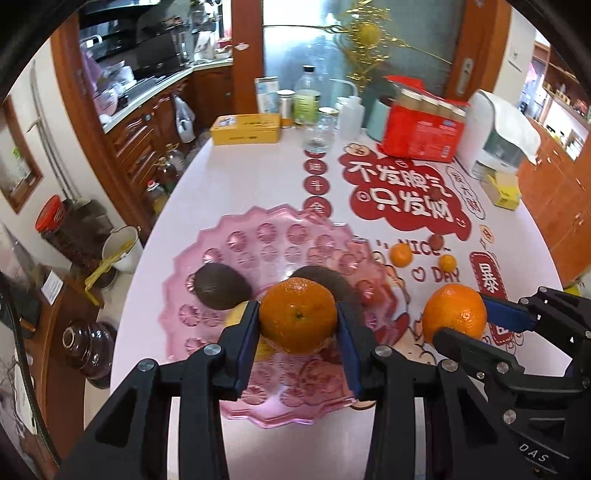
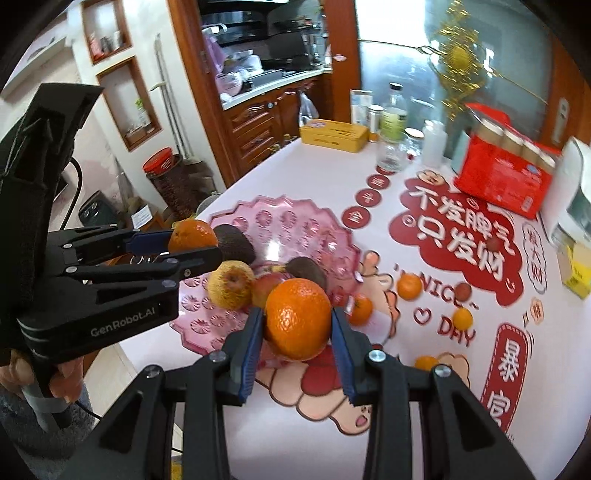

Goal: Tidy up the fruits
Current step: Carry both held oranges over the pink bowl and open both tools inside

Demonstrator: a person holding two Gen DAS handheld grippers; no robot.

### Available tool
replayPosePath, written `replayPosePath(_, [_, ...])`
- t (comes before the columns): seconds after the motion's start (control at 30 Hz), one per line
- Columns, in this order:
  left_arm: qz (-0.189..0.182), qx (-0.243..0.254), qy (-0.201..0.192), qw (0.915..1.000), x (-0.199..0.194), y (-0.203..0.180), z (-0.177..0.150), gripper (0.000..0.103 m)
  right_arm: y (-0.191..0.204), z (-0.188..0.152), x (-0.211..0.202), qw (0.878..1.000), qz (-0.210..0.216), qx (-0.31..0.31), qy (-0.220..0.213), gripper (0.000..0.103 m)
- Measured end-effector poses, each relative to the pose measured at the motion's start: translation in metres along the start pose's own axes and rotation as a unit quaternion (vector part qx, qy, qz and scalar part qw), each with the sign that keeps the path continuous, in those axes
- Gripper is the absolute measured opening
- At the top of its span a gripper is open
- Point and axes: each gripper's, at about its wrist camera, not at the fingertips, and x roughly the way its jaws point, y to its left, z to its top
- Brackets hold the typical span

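Daylight came from the window point(image 1: 295, 11) behind, bright and overexposed. The table point(image 1: 258, 177) showed glare. Fisheye edges were bent and dark; the right view was slightly blurred.

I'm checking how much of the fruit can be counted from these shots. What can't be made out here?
- Left wrist view: part of the pink plate lies behind the left tool and its orange; the yellowish fruit there barely shows.
- Right wrist view: the right tool and its orange cover the plate's near rim and half of a small orange.
- Both views: labels on the far bottles are too small and blurred.
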Motion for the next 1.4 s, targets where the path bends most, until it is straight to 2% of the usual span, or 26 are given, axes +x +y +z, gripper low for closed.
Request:
replayPosePath(0.17, [0.013, -0.018, 0.006, 0.9997, 0.010, 0.023, -0.001, 0.039, 0.018, 0.018, 0.014, 1.000, 0.003, -0.021, -0.005, 0.036])
replayPosePath(0.4, [0.023, -0.038, 0.028, 0.9986, 0.034, 0.044, -0.002, 0.039, 0.026, 0.041, 0.046, 1.000, 0.006, -0.021, 0.003, 0.036])
replayPosePath(0.63, [0.033, -0.056, 0.047, 0.9967, 0.063, 0.062, 0.000, 0.039, 0.023, 0.053, 0.084, 1.000, 0.007, -0.009, 0.026, 0.036])
replayPosePath(0.9, [0.035, -0.063, 0.065, 0.9953, 0.089, 0.064, 0.002, 0.039, 0.013, 0.050, 0.120, 0.998, -0.002, 0.005, 0.058, 0.037])
replayPosePath(1.4, [0.031, -0.058, 0.082, 0.9945, 0.101, 0.052, 0.002, 0.039, 0.006, 0.049, 0.141, 0.996, -0.007, 0.016, 0.086, 0.039])
